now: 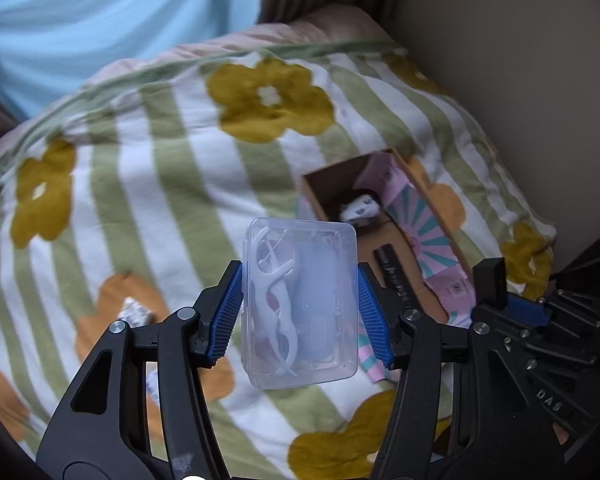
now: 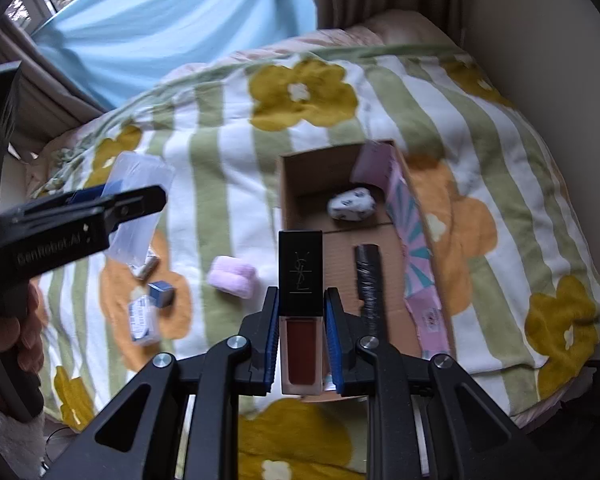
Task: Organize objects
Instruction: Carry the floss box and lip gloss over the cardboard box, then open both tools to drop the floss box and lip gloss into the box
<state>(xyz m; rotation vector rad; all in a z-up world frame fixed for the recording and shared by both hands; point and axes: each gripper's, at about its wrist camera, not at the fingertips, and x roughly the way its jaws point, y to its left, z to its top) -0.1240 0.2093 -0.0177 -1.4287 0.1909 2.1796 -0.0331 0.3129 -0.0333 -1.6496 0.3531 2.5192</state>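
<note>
My left gripper [image 1: 299, 312] is shut on a clear plastic case of white floss picks [image 1: 300, 308] and holds it above the bed, left of the cardboard box [image 1: 404, 256]. My right gripper [image 2: 302, 334] is shut on a dark red lip gloss tube with a black cap [image 2: 301, 312], above the near end of the open box [image 2: 300, 176]. The box holds a white patterned pouch [image 2: 351, 204] and a black comb [image 2: 368, 284]. The left gripper with its case [image 2: 136, 208] also shows at the left of the right wrist view.
The box lies on a flowered, green-striped blanket [image 2: 228, 152]. Loose on the blanket, left of the box, are a pink fluffy item [image 2: 232, 276], a small blue cube [image 2: 161, 294], a white and blue packet [image 2: 142, 320] and a small tube [image 2: 148, 266]. A wall runs along the right.
</note>
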